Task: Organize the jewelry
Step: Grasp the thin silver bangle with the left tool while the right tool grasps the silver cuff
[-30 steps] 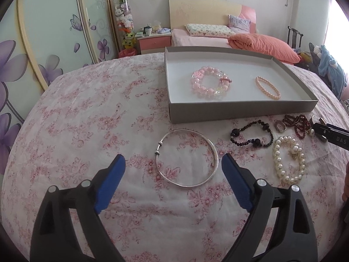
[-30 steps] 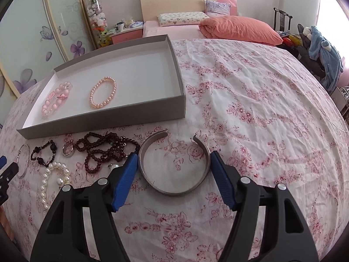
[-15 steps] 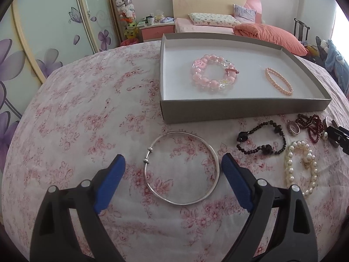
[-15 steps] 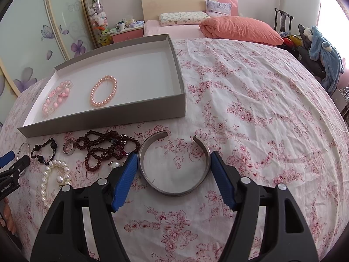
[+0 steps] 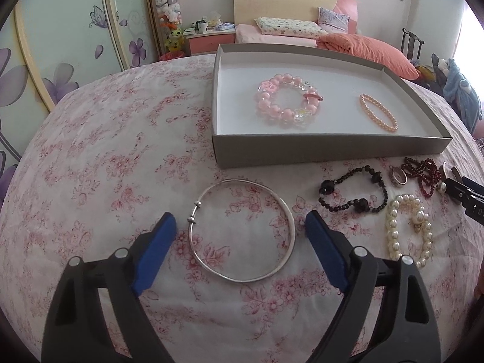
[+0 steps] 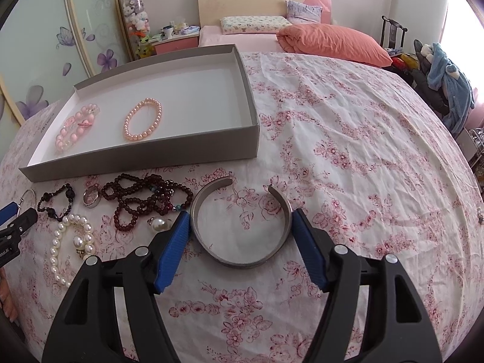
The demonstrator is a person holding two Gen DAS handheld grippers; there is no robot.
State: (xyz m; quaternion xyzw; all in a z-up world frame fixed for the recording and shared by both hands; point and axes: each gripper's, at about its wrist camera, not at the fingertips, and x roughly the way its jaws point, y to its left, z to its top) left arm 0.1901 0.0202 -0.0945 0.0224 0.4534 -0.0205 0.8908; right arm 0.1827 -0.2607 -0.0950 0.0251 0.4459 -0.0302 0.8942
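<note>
No brand or label legible anywhere; only some white lettering on the black body of the other tool at each view's edge, too small and cut off to read.

On the worktop (image 5: 106, 166), under a white cloth printed with pink flowers: a shallow grey cardboard box (image 5: 317, 148) with a white inside. Within it, well apart, a chunky pink bead bracelet (image 5: 266, 110) with clear flower beads and a slim peach pearl bracelet (image 6: 128, 121).

In front of the box, loose on the cloth: a black bead bracelet (image 5: 328, 186), a tangled dark red bead strand (image 6: 157, 195), a small oval metal piece (image 6: 90, 196) and a white pearl bracelet (image 5: 393, 236).

Left tongs (image 5: 239, 220): released, jaws just closing in, blue pads either side of a thin silver bangle (image 5: 242, 280) without touching it. Bangle flat on the cloth, round, with two small beads on its left side.

Right tongs (image 6: 240, 214): clenched on a wide grey metal cuff (image 6: 242, 264), one pad against each outer side. Cuff flat on the cloth just right of the red beads, its open gap towards the box.
</note>
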